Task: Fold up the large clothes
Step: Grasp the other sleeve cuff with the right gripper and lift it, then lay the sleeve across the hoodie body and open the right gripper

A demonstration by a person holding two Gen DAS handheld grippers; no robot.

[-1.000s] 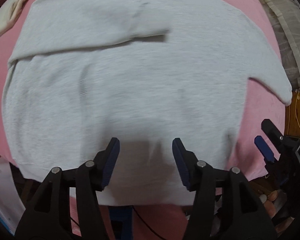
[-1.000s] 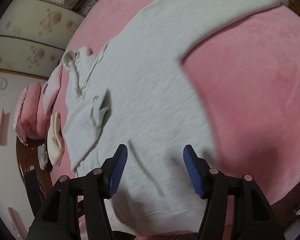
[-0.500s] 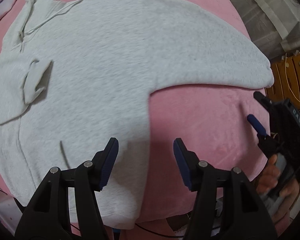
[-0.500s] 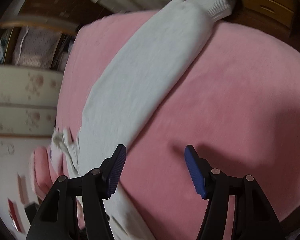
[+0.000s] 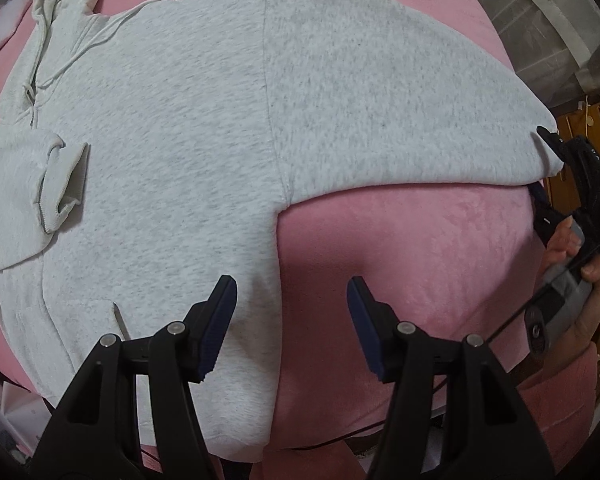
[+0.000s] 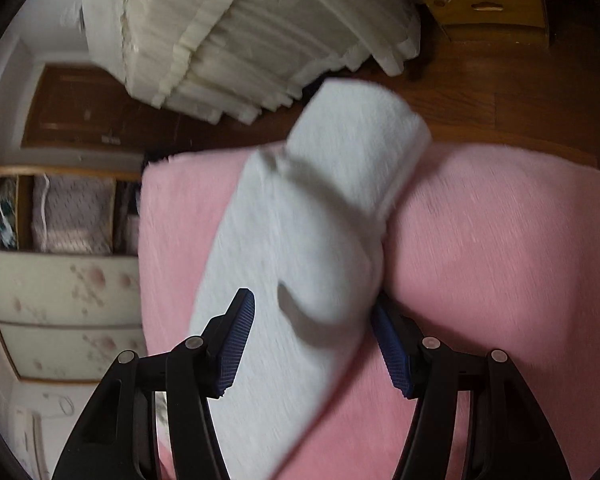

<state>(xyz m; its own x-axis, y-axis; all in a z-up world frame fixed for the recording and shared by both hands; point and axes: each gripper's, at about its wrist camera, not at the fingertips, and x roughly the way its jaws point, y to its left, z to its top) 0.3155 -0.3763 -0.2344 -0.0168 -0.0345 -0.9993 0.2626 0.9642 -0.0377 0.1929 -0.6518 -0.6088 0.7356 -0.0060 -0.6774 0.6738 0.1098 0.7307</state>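
Left wrist view: my left tool [image 5: 290, 322] hangs over the pink bed [image 5: 400, 248], its blue pads apart with nothing between them. One pad sits above the side edge of the grey hoodie [image 5: 180, 140], the other above bare cover. The hoodie lies flat, hood at the upper left, one sleeve folded across the body, the other sleeve [image 5: 420, 112] stretched out right. At that cuff I see my right tool [image 5: 548, 164], gripped in my right hand [image 5: 580, 280].

Right wrist view: blurred. The right tool [image 6: 314, 340] has the sleeve [image 6: 320, 220] between its pads, and its jaws are closing; the far pad is partly hidden by fabric, so I cannot tell whether they press on it.
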